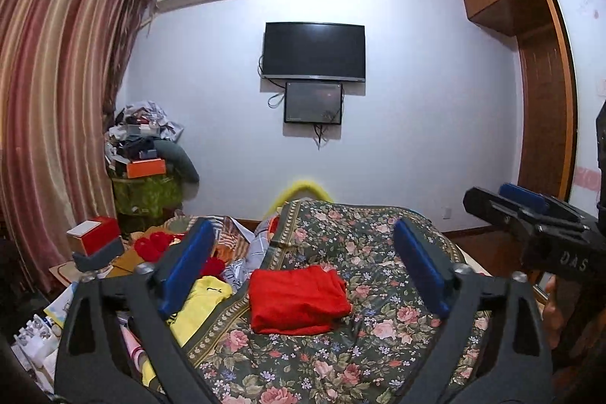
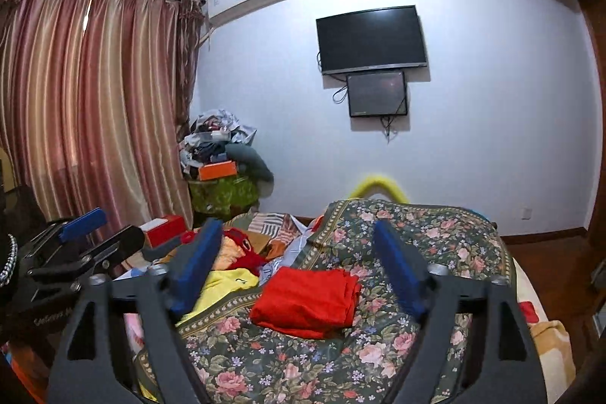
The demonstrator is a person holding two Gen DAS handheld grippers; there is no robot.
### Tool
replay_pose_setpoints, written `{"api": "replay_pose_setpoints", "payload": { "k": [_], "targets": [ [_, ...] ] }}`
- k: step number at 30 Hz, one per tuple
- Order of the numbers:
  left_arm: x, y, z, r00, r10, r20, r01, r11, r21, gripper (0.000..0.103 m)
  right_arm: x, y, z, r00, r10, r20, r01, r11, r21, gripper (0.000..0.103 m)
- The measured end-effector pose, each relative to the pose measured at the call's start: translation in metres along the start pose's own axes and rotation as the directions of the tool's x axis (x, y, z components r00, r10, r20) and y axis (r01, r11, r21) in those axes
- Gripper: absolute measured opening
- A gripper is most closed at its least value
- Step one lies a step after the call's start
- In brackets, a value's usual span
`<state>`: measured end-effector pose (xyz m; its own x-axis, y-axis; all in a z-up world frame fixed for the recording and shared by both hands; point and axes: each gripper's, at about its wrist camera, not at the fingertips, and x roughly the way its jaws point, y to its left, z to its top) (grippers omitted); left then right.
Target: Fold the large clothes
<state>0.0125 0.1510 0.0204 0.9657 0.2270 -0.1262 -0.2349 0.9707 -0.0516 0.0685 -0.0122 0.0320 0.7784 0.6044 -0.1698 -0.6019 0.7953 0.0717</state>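
Note:
A red garment [image 1: 297, 300] lies folded into a thick rectangle on the floral bedspread [image 1: 378, 320]; it also shows in the right wrist view [image 2: 308, 298]. My left gripper [image 1: 303, 248] is open and empty, held above and in front of the garment, which sits between its blue pads [image 1: 420, 271]. My right gripper [image 2: 299, 252] is open and empty too, likewise raised over the garment. The right gripper also shows at the right edge of the left wrist view [image 1: 530, 211], and the left gripper at the left of the right wrist view [image 2: 87, 233].
A yellow garment [image 1: 199, 305] and a heap of red and patterned clothes [image 2: 242, 248] lie left of the bedspread. A red and white box [image 1: 94, 233] stands at the left. A cluttered stand [image 1: 147, 173] is by the curtain [image 1: 57, 124]. A TV [image 1: 314, 50] hangs on the wall; a wardrobe [image 1: 545, 101] is right.

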Motion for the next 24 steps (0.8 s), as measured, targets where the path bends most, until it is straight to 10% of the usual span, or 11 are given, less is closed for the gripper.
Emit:
{"api": "replay_pose_setpoints", "payload": {
  "k": [24],
  "targets": [
    [0.000,0.005,-0.008,0.999,0.031,-0.032,-0.033,0.998,-0.055,0.102,-0.009,0.001,-0.009,0.998,-0.053,-0.024,0.053,0.999,-0.010,0.103]
  ]
}}
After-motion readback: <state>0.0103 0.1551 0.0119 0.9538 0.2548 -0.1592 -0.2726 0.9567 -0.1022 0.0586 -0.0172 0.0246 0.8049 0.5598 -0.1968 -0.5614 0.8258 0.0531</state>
